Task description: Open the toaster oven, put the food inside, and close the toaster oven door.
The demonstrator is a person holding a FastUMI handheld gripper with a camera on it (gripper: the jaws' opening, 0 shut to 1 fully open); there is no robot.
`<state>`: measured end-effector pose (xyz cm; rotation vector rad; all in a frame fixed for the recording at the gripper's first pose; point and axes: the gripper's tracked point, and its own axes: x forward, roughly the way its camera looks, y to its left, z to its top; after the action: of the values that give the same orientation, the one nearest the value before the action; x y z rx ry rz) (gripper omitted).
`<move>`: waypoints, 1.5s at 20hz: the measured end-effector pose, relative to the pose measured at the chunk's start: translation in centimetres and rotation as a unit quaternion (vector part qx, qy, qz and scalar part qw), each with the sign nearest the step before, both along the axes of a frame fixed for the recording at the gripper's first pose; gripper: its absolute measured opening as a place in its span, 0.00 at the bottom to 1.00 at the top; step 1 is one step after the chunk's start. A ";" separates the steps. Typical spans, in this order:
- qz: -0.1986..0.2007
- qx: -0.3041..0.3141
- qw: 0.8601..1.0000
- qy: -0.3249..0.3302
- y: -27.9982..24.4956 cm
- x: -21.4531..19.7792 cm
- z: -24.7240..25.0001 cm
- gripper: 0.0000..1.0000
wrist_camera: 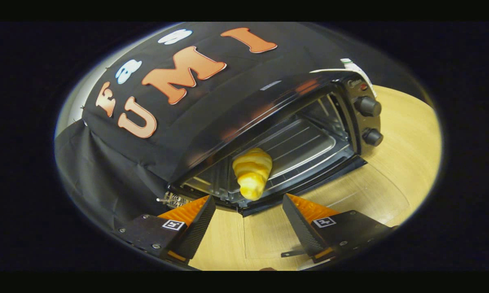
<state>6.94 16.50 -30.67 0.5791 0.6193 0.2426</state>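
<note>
Claw (248,211) spread, empty; croissant (252,173) at frame centre sits on the toaster oven (293,122) tray: probably light, flaky, crushable. Pinch its middle gently.

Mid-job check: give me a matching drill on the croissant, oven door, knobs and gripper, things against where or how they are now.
Things:
1. yellow toy croissant
2. black toaster oven's glass door
3. two round black knobs
4. gripper

States:
A. folded down, open
B. fingers apart, holding nothing
C. on the metal tray at the oven mouth
D. on the oven's front panel, beside the opening

Pairs: 1-C, 2-A, 3-D, 4-B
</note>
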 end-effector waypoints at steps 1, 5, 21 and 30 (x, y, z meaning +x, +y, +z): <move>-0.004 -0.001 1.000 -0.003 -0.6 -0.7 0.2 0.99; -0.019 -0.020 1.000 0.005 -3.1 -3.8 -1.2 0.99; 0.015 -0.241 0.969 0.054 -9.5 -12.3 -9.0 0.99; 0.051 -0.275 0.958 0.055 -8.4 -11.0 -10.1 0.99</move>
<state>-4.10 8.13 -40.73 0.0222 0.7885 0.1255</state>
